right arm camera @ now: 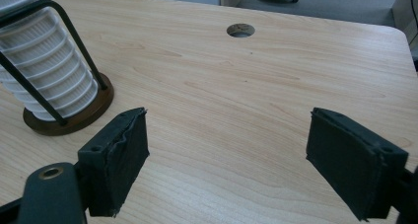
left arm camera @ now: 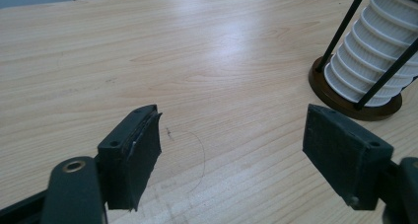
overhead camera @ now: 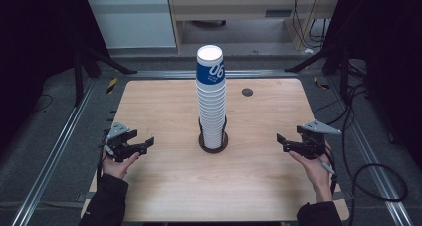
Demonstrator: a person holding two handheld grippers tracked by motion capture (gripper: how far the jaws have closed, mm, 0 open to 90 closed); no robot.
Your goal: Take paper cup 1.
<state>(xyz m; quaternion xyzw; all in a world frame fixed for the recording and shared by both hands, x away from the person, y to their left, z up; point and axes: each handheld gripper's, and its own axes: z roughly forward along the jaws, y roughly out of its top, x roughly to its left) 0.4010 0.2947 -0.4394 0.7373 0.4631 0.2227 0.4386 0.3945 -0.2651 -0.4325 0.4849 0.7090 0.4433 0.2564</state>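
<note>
A tall stack of white paper cups (overhead camera: 211, 104) stands upside down in a round dark holder (overhead camera: 214, 142) with thin black rods, at the middle of the wooden table (overhead camera: 169, 186). The top cup (overhead camera: 210, 66) has a blue band with white print. My left gripper (overhead camera: 143, 145) rests low at the left of the stack, open, with nothing between its jaws. My right gripper (overhead camera: 281, 142) sits at the right of the stack, also open and empty. In the left gripper view the stack (left arm camera: 377, 51) rises at the upper right; in the right gripper view the stack (right arm camera: 47, 71) is at the upper left.
A round cable hole (overhead camera: 247, 92) lies in the table behind and right of the stack. Metal rails (overhead camera: 54, 156) run along both sides of the table. Cables (overhead camera: 368, 176) trail on the floor at the right. A cabinet (overhead camera: 134, 22) stands beyond the far edge.
</note>
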